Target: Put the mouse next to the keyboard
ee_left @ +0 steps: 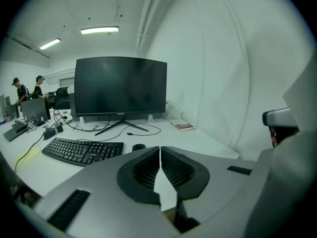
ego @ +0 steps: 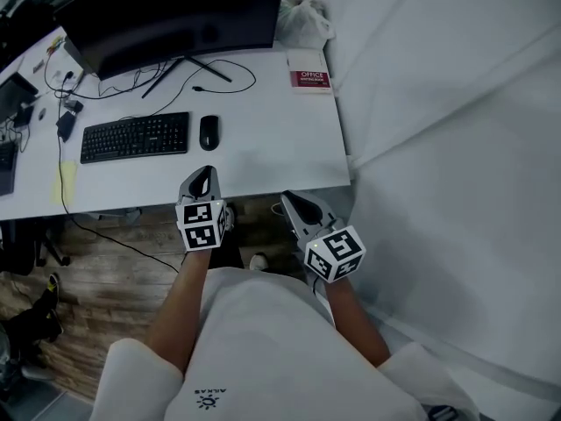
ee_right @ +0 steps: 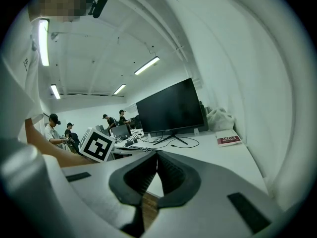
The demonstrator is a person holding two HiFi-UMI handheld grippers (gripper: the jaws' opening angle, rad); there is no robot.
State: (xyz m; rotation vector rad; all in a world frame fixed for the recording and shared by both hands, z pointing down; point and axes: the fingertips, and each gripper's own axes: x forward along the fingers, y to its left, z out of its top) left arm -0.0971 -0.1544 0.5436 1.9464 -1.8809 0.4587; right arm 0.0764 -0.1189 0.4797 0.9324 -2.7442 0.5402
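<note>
Black oval mouse [ego: 209, 132] lies beside black keyboard [ego: 135, 136] — so my left gripper [ego: 204, 176] and right gripper [ego: 290, 203] hang off the white desk's [ego: 280, 152] front edge, pressed together, empty.

I hold my left gripper [ego: 204, 175] and my right gripper [ego: 289, 202] side by side in front of my body, apart and not touching. My left forearm [ego: 188, 296] and right forearm [ego: 351, 314] are bare and extended forward. Left jaws: closed tip to tip, nothing between them. Right jaws: closed, nothing between them. The right gripper sits nearer to me, angled inward.
</note>
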